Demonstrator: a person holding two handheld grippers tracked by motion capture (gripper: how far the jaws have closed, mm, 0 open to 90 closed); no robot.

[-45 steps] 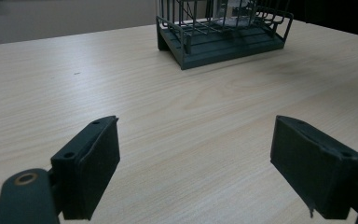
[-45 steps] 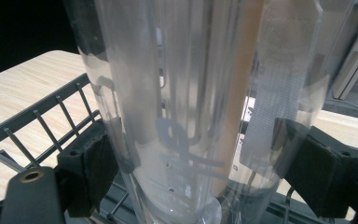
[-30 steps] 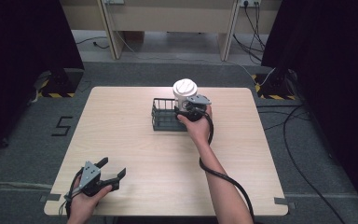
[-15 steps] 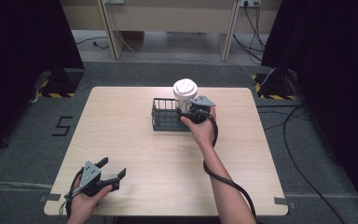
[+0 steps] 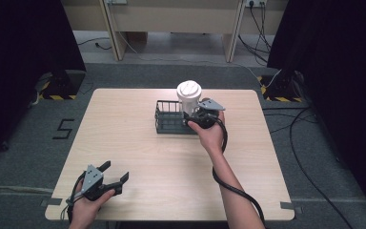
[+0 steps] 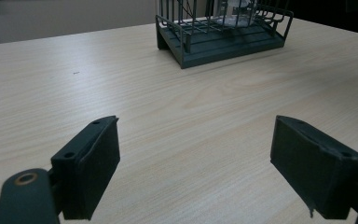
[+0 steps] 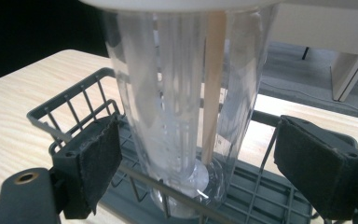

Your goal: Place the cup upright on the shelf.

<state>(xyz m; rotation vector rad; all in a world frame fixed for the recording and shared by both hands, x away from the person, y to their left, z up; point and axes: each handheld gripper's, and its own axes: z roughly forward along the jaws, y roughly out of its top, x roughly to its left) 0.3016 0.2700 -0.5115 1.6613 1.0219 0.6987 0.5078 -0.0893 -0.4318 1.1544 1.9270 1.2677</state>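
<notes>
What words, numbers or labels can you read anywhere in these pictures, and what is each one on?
"5": a dark numeral marked on the grey floor, left of the table.
The clear cup in the wire basket shows faint raised lines on its wall, too blurred to read as text.
The cup's white lid carries embossed marks, too small to read.
Nothing readable on either claw.

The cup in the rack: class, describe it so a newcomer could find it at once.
On the wooden table, find the dark wire rack toward the far edge. At its right end stands a tall clear cup with a white lid, the scene's one see-through thing.
</notes>
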